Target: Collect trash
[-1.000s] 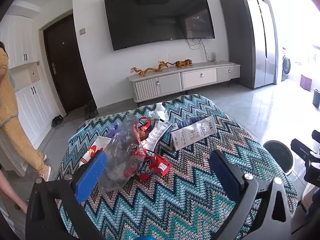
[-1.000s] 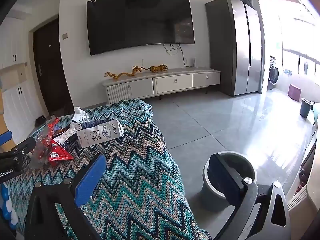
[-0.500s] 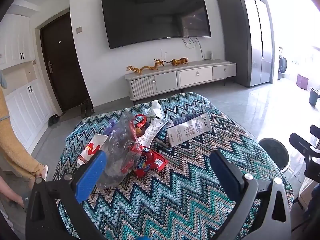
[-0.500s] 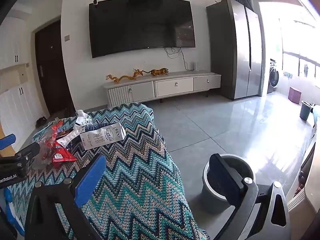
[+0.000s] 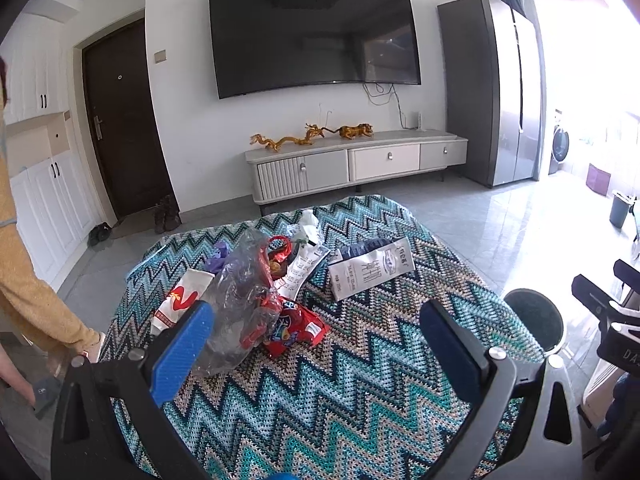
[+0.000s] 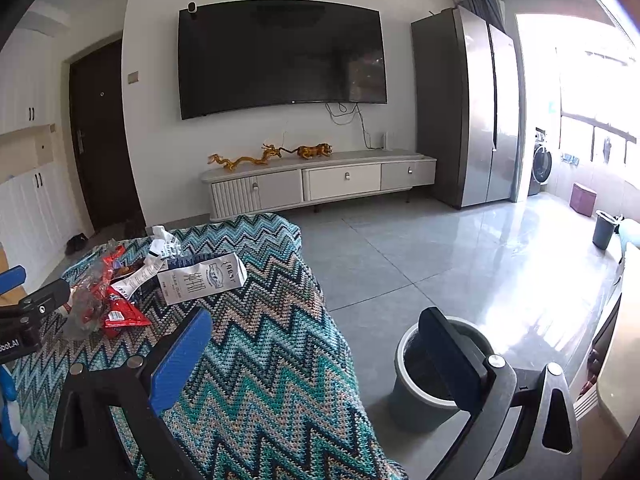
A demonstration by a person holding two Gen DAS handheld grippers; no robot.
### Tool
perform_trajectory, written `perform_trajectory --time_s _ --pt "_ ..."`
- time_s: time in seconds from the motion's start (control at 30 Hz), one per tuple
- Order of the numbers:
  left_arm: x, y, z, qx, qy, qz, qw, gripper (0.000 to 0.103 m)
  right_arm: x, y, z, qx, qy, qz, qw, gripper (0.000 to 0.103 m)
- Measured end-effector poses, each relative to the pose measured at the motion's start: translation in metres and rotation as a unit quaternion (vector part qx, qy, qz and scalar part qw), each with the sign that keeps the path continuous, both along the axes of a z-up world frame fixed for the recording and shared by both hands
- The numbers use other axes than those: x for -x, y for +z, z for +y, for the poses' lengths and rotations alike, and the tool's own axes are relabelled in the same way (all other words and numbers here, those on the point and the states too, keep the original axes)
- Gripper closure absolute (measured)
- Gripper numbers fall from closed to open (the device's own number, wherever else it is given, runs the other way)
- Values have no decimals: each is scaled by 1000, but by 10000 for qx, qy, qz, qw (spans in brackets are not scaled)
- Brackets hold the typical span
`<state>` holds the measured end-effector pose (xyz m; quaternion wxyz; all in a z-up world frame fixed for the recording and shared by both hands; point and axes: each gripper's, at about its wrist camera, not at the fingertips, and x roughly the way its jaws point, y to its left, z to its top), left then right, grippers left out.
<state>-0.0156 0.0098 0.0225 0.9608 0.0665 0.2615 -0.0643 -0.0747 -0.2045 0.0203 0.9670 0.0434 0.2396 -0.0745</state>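
- On my far left stands a person in a yellow top (image 5: 16, 280), beside the table.
- My left gripper (image 5: 316, 344) hangs above the near part of the zigzag blanket (image 5: 360, 392) with its jaws spread wide and nothing between them.
- The trash lies in a heap on the blanket, ahead of that gripper and to its left: a white and red wrapper (image 5: 180, 300), then a crumpled clear plastic bag (image 5: 240, 300) touching a red snack packet (image 5: 296, 326).
- Behind those I see a long paper receipt (image 5: 304, 268), and to its right a white printed pouch (image 5: 370, 268) lying flat.
- My right gripper (image 6: 316, 344) is also open wide and holding nothing, over the blanket's right edge.
- Its right finger (image 6: 452, 360) overlaps the grey bin (image 6: 420, 404) standing on the floor just beside the table.
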Motion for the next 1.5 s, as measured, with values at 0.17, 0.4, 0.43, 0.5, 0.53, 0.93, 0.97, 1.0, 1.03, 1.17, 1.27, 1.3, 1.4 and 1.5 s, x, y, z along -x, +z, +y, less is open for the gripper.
perform_trajectory --time_s 0.17,0.4,0.43,0.5,0.53,0.93,0.97,1.0,1.03,1.17,1.27,1.3,1.4,1.5 --pt "3 1 0 6 -27 -50 10000 0 0 5 -1 105 -94 -36 9999 0" --pt "-1 -1 -3 -4 -127 28 9999 0 -2 9 1 285 -121 -61 9995 0" --pt "0 -2 -2 6 -141 37 9999 0 -2 10 2 309 -122 -63 9994 0" --pt "-1 -2 -1 7 -88 33 10000 0 -3 11 3 378 -131 -58 9992 0" --pt "-1 -2 -1 23 -96 41 9999 0 -3 12 4 418 -135 -65 9990 0" --pt "-1 0 5 -40 142 -151 9998 0 -1 14 0 412 -140 -163 9989 0" --pt "-1 1 6 -66 191 -197 9996 0 -1 15 0 401 -140 -197 9989 0" --pt "-2 1 7 -71 221 -217 9995 0 0 16 -1 375 -142 -235 9989 0" --pt "-3 2 7 -77 249 -217 9994 0 0 17 -2 345 -140 -279 9989 0" --pt "-6 1 7 -116 208 -170 9996 0 1 20 -7 272 -136 -400 9987 0" --pt "-8 -2 4 -157 103 -60 9998 0 -2 19 -10 178 -85 -377 9991 0" --pt "-8 -3 4 -142 64 -26 9999 0 -4 19 -11 168 -59 -363 9992 0" --pt "-14 -5 7 -121 54 82 9999 0 -7 19 -12 85 57 -386 9992 0" --pt "-21 -7 20 -122 161 133 9997 0 -12 17 -12 38 235 -355 9991 0"
